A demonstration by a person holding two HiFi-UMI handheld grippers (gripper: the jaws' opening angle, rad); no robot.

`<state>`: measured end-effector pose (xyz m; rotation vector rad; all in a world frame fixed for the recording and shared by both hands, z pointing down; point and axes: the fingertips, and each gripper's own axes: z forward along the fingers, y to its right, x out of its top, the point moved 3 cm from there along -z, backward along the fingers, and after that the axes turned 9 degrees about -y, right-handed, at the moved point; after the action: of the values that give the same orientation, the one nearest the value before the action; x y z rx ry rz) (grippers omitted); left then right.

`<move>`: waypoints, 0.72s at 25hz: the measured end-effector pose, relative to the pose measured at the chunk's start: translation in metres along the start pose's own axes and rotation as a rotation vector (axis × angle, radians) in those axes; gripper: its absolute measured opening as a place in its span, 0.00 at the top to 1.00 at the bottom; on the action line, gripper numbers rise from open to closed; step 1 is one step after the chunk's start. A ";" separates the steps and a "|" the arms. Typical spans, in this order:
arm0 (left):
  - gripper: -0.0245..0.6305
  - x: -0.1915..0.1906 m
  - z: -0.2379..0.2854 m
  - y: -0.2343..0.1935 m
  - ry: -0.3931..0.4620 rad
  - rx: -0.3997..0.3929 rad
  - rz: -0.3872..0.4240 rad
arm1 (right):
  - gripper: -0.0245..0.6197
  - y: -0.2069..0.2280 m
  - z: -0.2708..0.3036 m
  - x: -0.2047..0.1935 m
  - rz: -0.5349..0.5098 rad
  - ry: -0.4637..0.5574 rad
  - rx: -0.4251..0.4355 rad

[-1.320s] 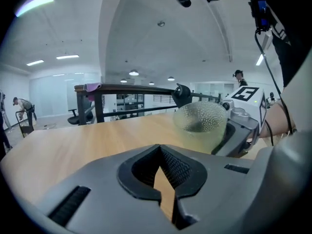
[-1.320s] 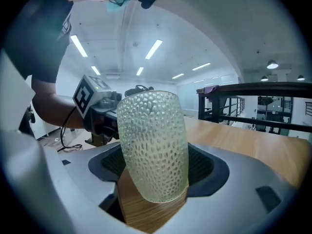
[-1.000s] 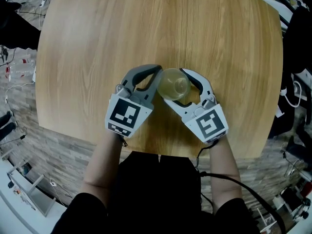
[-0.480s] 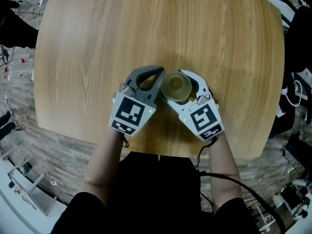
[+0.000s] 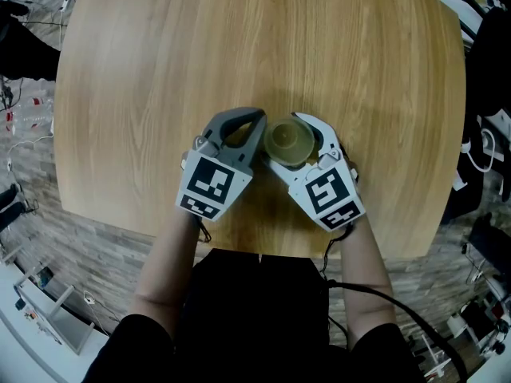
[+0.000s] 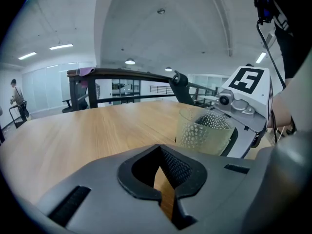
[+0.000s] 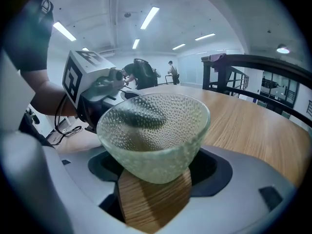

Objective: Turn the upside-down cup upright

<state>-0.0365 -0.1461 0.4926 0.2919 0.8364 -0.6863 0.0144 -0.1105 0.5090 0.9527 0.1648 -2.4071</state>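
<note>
A clear, dimpled plastic cup [image 5: 289, 142] stands mouth-up between the jaws of my right gripper [image 5: 284, 134], which is shut on its lower wall. In the right gripper view the cup [image 7: 153, 130] fills the space between the fingers of that gripper [image 7: 153, 162], over the wooden table [image 5: 239, 46]. I cannot tell whether its base touches the wood. My left gripper [image 5: 257, 120] is shut and empty, its tips just left of the cup. From the left gripper view, the cup [image 6: 202, 130] and the right gripper [image 6: 243, 96] sit just right of the shut jaws [image 6: 160, 155].
The table's near edge runs just behind both grippers, and its right edge [image 5: 455, 134] curves away at the right. Cables and gear lie on the floor around the table. A black railing [image 6: 126, 74] and distant people show beyond the far edge.
The cup has swung from tilted to mouth-up in the right gripper, and both grippers have sunk slightly toward the table. The left gripper stays shut beside it.
</note>
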 end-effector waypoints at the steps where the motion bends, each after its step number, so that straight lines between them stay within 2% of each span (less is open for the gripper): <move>1: 0.95 0.000 0.001 0.001 0.001 0.000 -0.002 | 0.45 0.001 -0.001 -0.001 -0.002 -0.001 -0.002; 7: 0.95 0.005 -0.006 -0.003 0.034 0.028 -0.013 | 0.45 0.009 -0.011 -0.010 0.007 -0.029 -0.024; 11: 0.95 0.013 -0.032 -0.012 0.084 0.062 -0.016 | 0.45 0.007 -0.030 -0.021 0.074 -0.057 -0.049; 16: 0.95 0.036 -0.068 0.008 0.149 0.087 -0.017 | 0.46 -0.003 -0.089 -0.027 0.157 0.024 -0.146; 17: 0.95 0.044 -0.078 0.016 0.161 0.089 -0.012 | 0.49 -0.006 -0.105 -0.022 0.174 0.051 -0.180; 18: 0.95 0.053 -0.091 0.025 0.173 0.091 -0.007 | 0.60 -0.009 -0.123 -0.014 0.192 0.083 -0.218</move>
<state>-0.0480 -0.1064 0.3927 0.4351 0.9727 -0.7140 0.0914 -0.0594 0.4265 0.9228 0.3426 -2.1262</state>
